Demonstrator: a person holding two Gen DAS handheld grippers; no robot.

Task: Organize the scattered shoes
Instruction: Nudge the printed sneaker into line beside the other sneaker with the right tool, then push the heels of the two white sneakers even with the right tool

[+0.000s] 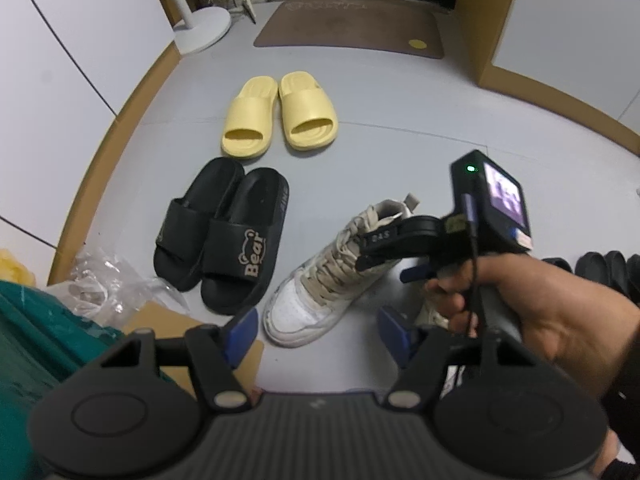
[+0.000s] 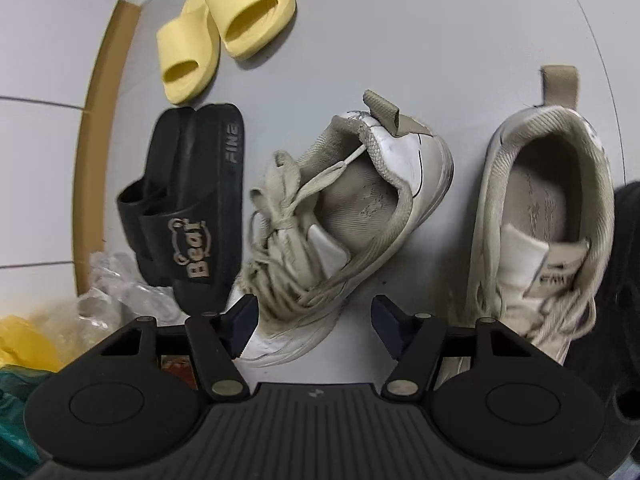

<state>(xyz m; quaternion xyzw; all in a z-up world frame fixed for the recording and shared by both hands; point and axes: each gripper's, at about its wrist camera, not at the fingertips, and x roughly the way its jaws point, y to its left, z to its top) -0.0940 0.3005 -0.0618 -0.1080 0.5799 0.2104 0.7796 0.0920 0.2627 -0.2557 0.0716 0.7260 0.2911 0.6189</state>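
Note:
A white sneaker [image 1: 320,284] with beige laces lies slanted on the grey floor; it also shows in the right wrist view [image 2: 340,216]. Its mate [image 2: 540,216] stands to the right. A black "Bear" slide pair [image 1: 224,236] and a yellow slide pair [image 1: 280,114] sit side by side farther left and back; both pairs show in the right wrist view, black [image 2: 192,208] and yellow [image 2: 224,24]. My left gripper [image 1: 316,332] is open and empty, just before the sneaker's toe. My right gripper [image 2: 312,326] is open above the slanted sneaker's laces; it also shows in the left wrist view [image 1: 384,256].
A brown doormat [image 1: 352,28] lies at the far door. A white fan base [image 1: 200,28] stands at back left. Clear plastic [image 1: 100,284], a yellow bag and green cloth [image 1: 36,328] lie at near left. More black shoes [image 1: 600,268] sit at right. White cabinets line the left.

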